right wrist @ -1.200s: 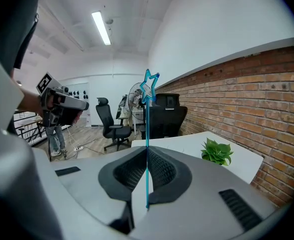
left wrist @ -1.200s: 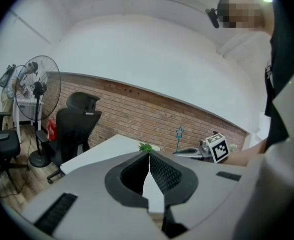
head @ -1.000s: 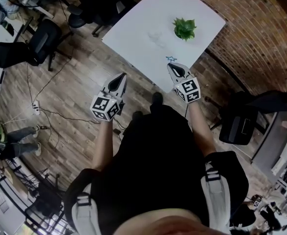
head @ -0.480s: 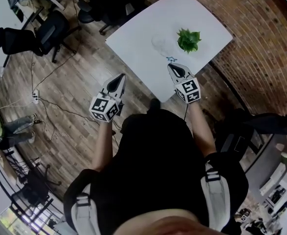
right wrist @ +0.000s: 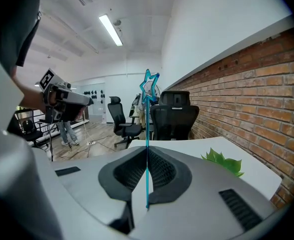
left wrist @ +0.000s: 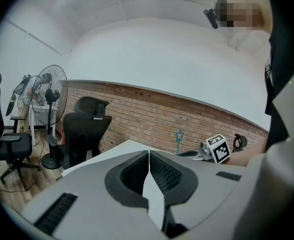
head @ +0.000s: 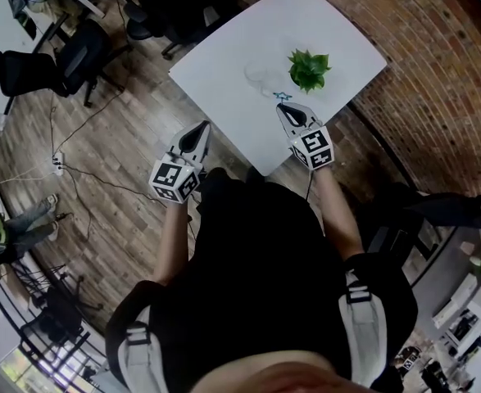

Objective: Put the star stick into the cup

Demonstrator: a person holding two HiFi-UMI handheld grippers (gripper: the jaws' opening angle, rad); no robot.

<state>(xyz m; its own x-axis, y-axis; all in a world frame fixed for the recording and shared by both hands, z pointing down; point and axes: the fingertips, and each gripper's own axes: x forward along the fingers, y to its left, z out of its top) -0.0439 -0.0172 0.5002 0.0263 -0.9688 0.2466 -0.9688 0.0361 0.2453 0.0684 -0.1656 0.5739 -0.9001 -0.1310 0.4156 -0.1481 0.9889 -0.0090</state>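
Star stick point(right wrist: 147, 134) in right gripper point(head: 283, 106), over table point(head: 232, 43) edge, cup point(head: 260, 76) near

A white square table point(head: 224, 64) stands on a wood-plank floor point(head: 117, 219), with one side running close along a brick wall point(head: 424, 97). Two things rest on its top, both in the half nearer the wall. One is a small green plant point(head: 308, 67). The other, just beside it toward the table's middle, is a clear cup point(head: 259, 77) (faint against the white, so its outline is hard to trace). The two look apart rather than touching. On the floor past the table's far-left side stand black office chairs point(head: 80, 51), and thin cables point(head: 101, 188) trail across the planks.
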